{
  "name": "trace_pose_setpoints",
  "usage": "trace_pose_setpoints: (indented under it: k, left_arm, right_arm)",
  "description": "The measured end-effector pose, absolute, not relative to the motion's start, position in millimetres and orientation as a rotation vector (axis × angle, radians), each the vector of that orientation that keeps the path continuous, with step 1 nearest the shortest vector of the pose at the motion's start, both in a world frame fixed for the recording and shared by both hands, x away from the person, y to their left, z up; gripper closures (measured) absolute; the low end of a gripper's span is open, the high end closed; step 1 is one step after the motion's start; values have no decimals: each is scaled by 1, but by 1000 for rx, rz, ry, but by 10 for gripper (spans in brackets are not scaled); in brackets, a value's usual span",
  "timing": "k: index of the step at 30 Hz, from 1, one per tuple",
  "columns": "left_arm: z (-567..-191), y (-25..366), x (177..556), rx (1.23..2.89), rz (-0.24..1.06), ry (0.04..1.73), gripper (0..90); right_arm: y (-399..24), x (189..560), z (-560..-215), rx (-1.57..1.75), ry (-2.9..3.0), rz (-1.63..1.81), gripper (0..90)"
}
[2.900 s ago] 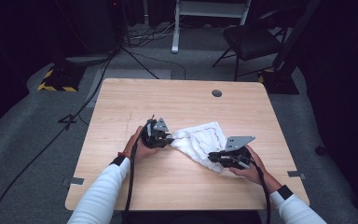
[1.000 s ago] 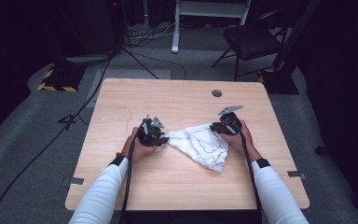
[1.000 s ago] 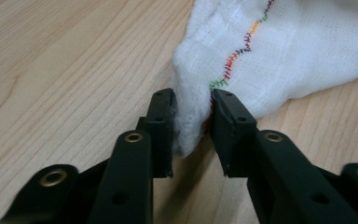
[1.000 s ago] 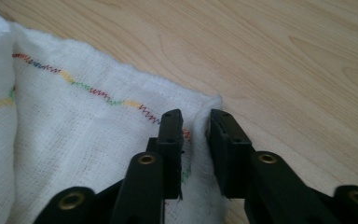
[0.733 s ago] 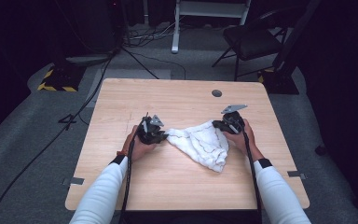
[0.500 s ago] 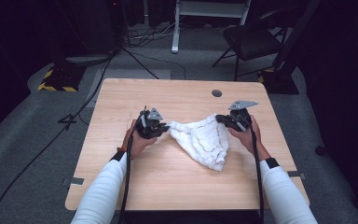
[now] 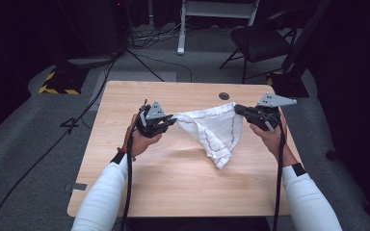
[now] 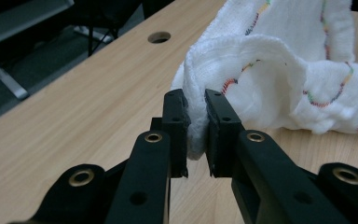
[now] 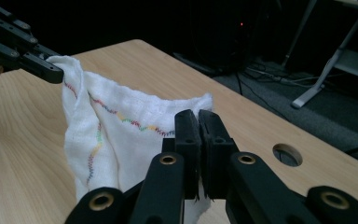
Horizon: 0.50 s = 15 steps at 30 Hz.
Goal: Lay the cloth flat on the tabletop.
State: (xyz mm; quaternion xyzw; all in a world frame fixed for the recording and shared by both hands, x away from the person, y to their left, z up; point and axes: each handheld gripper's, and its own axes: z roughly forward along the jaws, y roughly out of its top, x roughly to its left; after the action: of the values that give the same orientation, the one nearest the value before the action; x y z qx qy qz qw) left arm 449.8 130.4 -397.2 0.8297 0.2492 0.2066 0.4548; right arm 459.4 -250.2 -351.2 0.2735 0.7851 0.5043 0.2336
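Both grippers are clamped on the white cloth [image 7: 212,132]: my left gripper [image 7: 169,121] pinches one top corner, my right gripper [image 7: 238,109] the other. It hangs between them above the table [image 7: 173,187], its taut top edge running hand to hand and its loose point drooping down toward me, touching the wood nearer my right hand.

both grippers, left gripper [image 7: 169,120] and right gripper [image 7: 241,110], hold a white cloth [image 7: 212,132] stretched above the table [image 7: 173,178].
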Motion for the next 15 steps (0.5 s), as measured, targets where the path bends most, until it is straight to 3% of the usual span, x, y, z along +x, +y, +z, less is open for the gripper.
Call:
trace_pose_setpoints:
  k: [15]
  left_arm:
    - [-368,139,443,1983,526,550,799]
  right_arm:
    - [-258,445,-335,723,2107,1426,873]
